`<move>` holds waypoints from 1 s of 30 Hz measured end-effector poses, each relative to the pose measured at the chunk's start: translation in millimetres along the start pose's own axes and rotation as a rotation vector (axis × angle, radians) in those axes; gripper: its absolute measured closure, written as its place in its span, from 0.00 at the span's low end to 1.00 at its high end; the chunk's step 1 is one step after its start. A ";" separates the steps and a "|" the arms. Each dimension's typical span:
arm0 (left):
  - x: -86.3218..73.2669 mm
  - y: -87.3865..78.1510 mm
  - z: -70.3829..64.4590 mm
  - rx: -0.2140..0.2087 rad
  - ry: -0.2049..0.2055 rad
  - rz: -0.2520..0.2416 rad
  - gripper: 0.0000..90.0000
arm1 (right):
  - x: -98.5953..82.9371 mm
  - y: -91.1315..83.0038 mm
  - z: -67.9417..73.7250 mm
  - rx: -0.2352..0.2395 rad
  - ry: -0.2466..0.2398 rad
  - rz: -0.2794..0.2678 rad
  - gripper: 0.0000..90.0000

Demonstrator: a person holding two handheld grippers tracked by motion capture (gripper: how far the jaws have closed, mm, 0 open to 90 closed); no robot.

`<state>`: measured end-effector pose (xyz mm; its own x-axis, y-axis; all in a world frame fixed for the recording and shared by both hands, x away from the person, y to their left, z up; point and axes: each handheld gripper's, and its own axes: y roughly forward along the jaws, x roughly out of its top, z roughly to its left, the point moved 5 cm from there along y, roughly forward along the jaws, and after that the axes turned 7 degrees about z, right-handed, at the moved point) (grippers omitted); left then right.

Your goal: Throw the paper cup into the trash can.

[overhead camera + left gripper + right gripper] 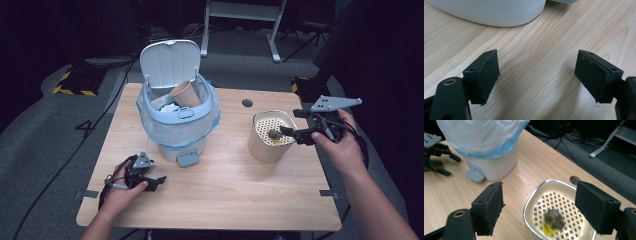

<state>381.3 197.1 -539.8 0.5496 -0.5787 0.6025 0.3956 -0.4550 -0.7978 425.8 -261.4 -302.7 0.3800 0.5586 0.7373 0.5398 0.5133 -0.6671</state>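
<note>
A beige container (270, 142) with a perforated strainer top stands on the right of the wooden table (225, 190). A dark wet lump (273, 134) with a yellow tag lies on the strainer. My right gripper (290, 134) hovers over the container's right rim, open. In the right gripper view the lump (554, 218) sits below and between the spread jaws of the right gripper (544, 207), untouched. My left gripper (157, 181) rests low at the front left, and in its own view the left gripper (537, 75) is open over bare wood.
A white pedal bin (177, 120) with a blue liner stands at centre left, lid up, a paper cup (186, 94) inside. Its grey pedal (187, 159) faces the front edge. A cable hole (247, 103) lies behind the container. Desk legs and cables are on the floor beyond.
</note>
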 end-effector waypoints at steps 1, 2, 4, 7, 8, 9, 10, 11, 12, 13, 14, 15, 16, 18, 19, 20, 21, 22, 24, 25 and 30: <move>-0.2 -0.1 0.0 0.000 -0.003 0.000 0.22 | -6.3 -0.8 -0.8 0.002 0.004 0.008 0.25; -0.4 -0.2 0.0 0.000 -0.004 0.000 0.22 | -10.3 -1.0 -1.2 0.004 0.005 0.014 0.25; -0.3 -0.1 -0.1 0.001 -0.004 0.000 0.22 | -21.3 -1.7 -1.8 -0.003 0.005 0.031 0.25; -0.3 -0.1 -0.1 0.001 -0.003 0.000 0.22 | -38.6 -2.5 -1.9 -0.008 0.015 0.043 0.25; -0.3 -0.1 -0.1 0.001 -0.004 0.000 0.22 | -44.8 -2.4 -1.9 -0.010 0.019 0.047 0.25; -0.3 -0.2 -0.1 0.001 -0.003 0.000 0.22 | -51.1 -2.0 -1.8 -0.009 0.025 0.052 0.25; -0.3 -0.2 -0.1 0.001 -0.003 0.000 0.22 | -57.5 -1.3 -1.8 -0.009 0.030 0.055 0.25; -0.3 -0.1 -0.1 0.001 -0.003 0.000 0.22 | -64.2 -0.4 -1.8 -0.011 0.038 0.060 0.25; -0.3 -0.1 -0.1 0.001 -0.004 0.000 0.22 | -71.0 0.9 -1.7 -0.013 0.042 0.064 0.25; -0.3 -0.1 -0.1 0.001 -0.004 0.000 0.22 | -78.1 3.1 -1.3 -0.010 0.048 0.066 0.25; -0.3 -0.1 -0.1 0.002 -0.003 0.000 0.22 | -85.6 5.4 -0.9 -0.001 0.055 0.069 0.25; -0.3 -0.1 -0.1 0.003 -0.001 0.001 0.22 | -93.3 7.8 -0.4 0.009 0.066 0.070 0.25; -0.3 -0.1 -0.2 0.003 -0.002 0.000 0.22 | -101.1 10.3 -0.2 0.015 0.078 0.070 0.25; -0.3 -0.1 -0.2 0.003 -0.002 0.000 0.22 | -115.9 15.4 -0.8 0.016 0.094 0.071 0.25; -0.3 -0.1 -0.2 0.004 -0.002 0.000 0.22 | -122.8 17.6 -1.2 0.014 0.098 0.075 0.25; -0.3 -0.1 -0.1 0.004 0.000 0.000 0.22 | -129.4 19.9 -1.4 0.012 0.103 0.078 0.25; -0.3 -0.1 -0.2 0.004 -0.002 0.000 0.22 | -135.8 22.0 -1.5 0.008 0.108 0.085 0.25; -0.3 -0.1 -0.1 0.005 0.000 0.000 0.22 | -142.2 24.4 -1.5 0.005 0.111 0.091 0.25; -0.3 -0.1 -0.1 0.005 0.000 0.001 0.22 | -154.7 30.0 -0.7 0.008 0.120 0.105 0.25; -0.4 -0.1 -0.4 0.006 -0.007 0.000 0.22 | -162.0 33.8 -0.5 0.006 0.122 0.113 0.25; 0.0 0.2 -2.7 0.028 -0.036 -0.003 0.23 | -181.1 49.1 0.7 0.000 0.136 0.118 0.24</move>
<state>379.4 195.2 -539.9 0.5743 -0.5529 0.6038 0.4171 -0.4370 -0.7969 382.9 -337.0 -469.1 0.5384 0.5217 0.6618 0.4854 0.4500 -0.7496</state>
